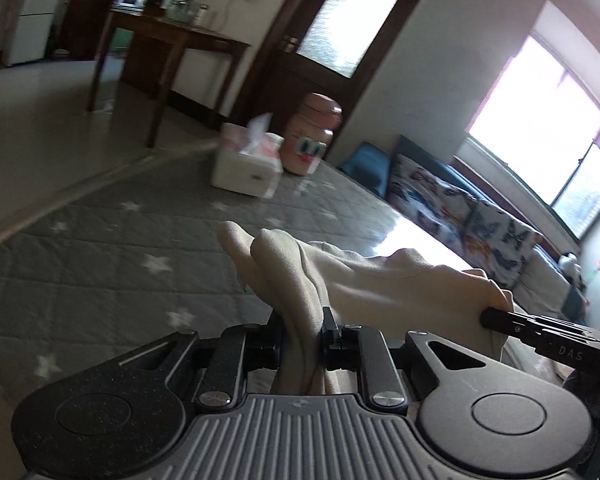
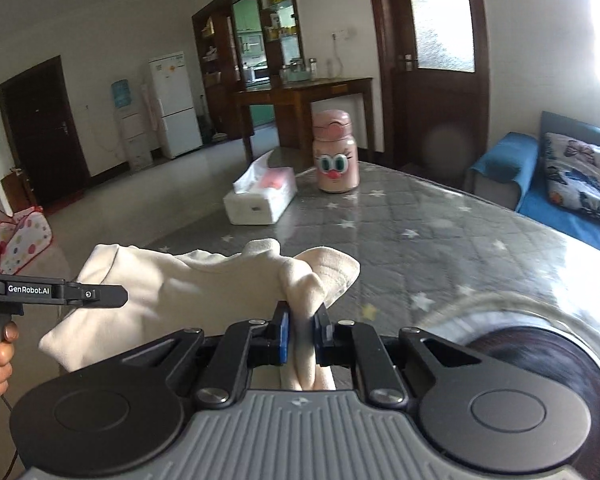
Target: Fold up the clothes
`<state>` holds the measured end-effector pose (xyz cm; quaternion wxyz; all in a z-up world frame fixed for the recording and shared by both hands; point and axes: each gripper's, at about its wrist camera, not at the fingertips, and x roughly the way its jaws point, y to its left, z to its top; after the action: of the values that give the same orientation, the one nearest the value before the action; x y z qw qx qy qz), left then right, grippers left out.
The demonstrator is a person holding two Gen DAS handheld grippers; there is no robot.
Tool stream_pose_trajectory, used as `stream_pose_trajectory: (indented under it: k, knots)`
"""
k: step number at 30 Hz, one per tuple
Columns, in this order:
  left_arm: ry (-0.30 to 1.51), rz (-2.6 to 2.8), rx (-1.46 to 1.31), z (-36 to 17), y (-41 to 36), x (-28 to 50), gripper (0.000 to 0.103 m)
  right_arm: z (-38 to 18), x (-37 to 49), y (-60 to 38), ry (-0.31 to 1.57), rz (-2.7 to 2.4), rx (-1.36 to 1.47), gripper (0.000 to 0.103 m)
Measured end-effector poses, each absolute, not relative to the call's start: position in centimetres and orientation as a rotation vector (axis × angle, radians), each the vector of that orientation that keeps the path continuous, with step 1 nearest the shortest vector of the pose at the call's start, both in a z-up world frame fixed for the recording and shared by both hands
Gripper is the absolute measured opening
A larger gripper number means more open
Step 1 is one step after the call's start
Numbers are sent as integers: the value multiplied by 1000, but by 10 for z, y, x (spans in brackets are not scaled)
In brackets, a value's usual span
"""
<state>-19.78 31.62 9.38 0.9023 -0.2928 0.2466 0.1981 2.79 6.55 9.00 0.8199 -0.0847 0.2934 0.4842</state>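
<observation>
A: Two tongs grip one cream garment (image 2: 204, 280): left tongs (image 1: 300, 344) and right tongs (image 2: 301, 336), each clenched on a bunched edge.

B: Why so held?

A: Presumably to spread the cloth between them, raised over the bench (image 2: 439, 240).

B: And the surroundings?

A: Grey star-print cover; tissue box (image 2: 260, 196) and pink flask (image 2: 335, 152) stand near the far edge; a sofa (image 2: 555, 204) lies beyond.
</observation>
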Motion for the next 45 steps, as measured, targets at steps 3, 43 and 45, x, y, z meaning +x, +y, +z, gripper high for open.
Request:
stream_pose_trajectory:
  k: [3,43,45]
  knots:
    - [515,445,-611,91,326,-202,18,85,32,82,646,1050,-179,10]
    - [671,691,-545,54,327,-217,75,47,20,118,713,1052,-328,58]
    - [674,704,-533,54,322,-217,81,47,16,116,711,1063,-335,59]
